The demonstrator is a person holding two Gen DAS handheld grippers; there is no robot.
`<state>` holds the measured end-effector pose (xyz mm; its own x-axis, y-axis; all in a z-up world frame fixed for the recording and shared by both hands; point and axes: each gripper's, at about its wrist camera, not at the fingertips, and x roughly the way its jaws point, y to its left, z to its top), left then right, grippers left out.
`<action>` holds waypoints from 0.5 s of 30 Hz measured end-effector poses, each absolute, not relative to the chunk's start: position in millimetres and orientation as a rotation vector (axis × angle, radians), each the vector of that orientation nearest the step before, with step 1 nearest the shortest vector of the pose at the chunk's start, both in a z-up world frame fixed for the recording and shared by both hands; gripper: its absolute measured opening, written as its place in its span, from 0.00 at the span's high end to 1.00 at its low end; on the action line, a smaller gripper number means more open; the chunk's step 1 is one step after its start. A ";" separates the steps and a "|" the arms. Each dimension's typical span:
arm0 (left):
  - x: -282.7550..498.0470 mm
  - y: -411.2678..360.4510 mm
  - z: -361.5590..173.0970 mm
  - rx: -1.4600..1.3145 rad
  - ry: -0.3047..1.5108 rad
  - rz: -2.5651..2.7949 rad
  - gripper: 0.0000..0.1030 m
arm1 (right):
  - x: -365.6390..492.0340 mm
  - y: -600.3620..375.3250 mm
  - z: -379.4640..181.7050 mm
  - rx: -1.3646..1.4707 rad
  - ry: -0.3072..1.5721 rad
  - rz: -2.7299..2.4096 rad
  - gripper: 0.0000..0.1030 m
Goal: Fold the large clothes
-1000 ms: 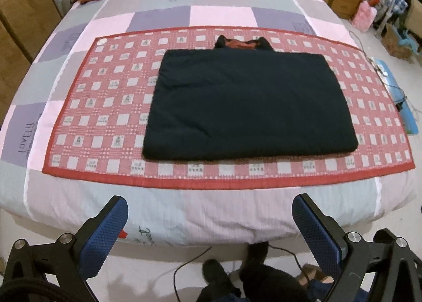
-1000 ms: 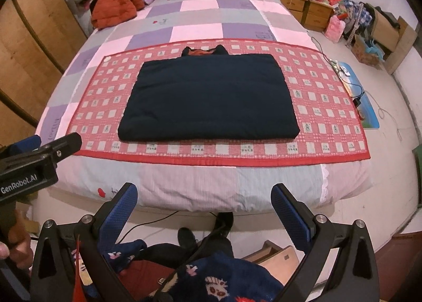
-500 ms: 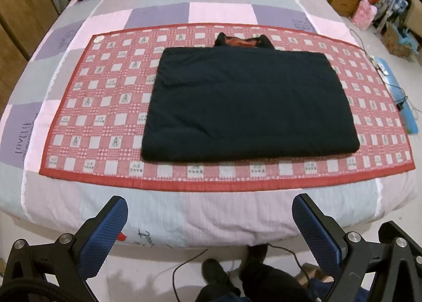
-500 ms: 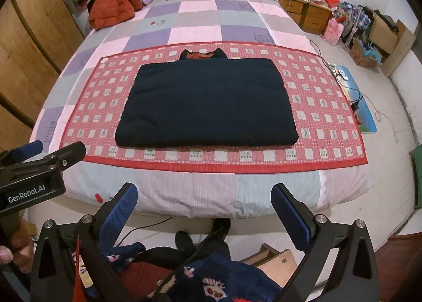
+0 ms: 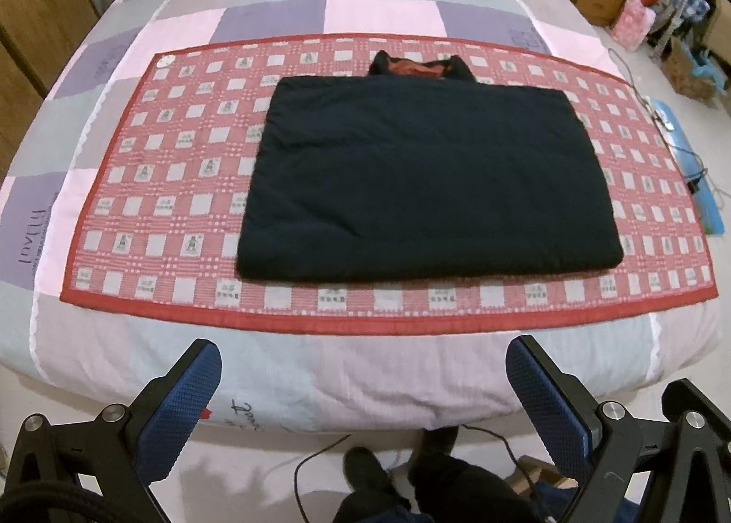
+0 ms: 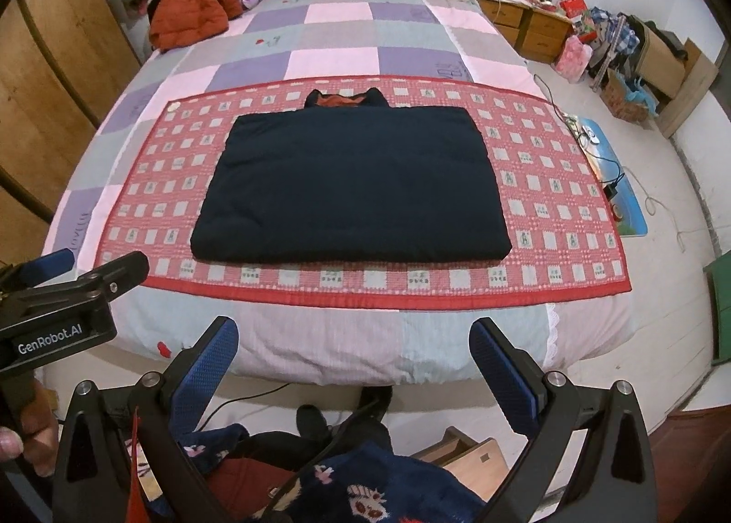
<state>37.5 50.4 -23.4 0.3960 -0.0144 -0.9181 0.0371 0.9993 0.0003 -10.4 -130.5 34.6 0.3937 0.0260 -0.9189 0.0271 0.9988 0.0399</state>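
Observation:
A dark navy padded garment (image 5: 429, 178) lies folded into a flat rectangle on a red checked mat (image 5: 150, 212) on the bed; its collar with orange lining (image 5: 418, 66) pokes out at the far edge. It also shows in the right wrist view (image 6: 349, 185) on the mat (image 6: 548, 212). My left gripper (image 5: 363, 367) is open and empty, held off the bed's near edge. My right gripper (image 6: 354, 349) is open and empty, also back from the bed. The left gripper's body (image 6: 59, 313) shows at the left of the right wrist view.
The bed has a pink, purple and grey checked quilt (image 6: 347, 34). An orange jacket (image 6: 192, 16) lies near the headboard. Wooden wardrobe (image 6: 41, 66) stands left. Nightstands (image 6: 525, 23) and clutter stand right. A blue mat with cables (image 6: 621, 198) lies on the floor. The person's legs (image 5: 438, 477) are below.
Both grippers have moved slightly closer to the bed and tilted a little; the garment lies unchanged. Both stay open.

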 end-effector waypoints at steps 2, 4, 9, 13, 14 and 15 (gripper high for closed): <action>38.4 50.4 -24.6 0.022 1.165 -0.034 0.00 | -8.7 -131.7 34.5 0.052 1.167 -0.002 0.01; 39.4 49.5 -25.1 0.022 1.168 -0.034 0.00 | -8.7 -132.9 34.6 0.049 1.165 -0.002 0.01; 41.3 48.8 -24.4 0.022 1.169 -0.034 0.00 | -6.5 -138.3 34.6 0.050 1.168 -0.003 0.01; 40.7 43.1 -25.2 0.025 1.175 -0.036 0.00 | -6.2 -144.0 33.2 0.055 1.173 -0.004 0.01; 40.4 40.0 -25.3 0.026 1.176 -0.036 0.00 | -6.7 -142.1 34.1 0.052 1.172 -0.002 0.01; 39.7 36.9 -25.3 0.028 1.177 -0.036 0.00 | -6.6 -142.0 34.4 0.052 1.171 -0.003 0.01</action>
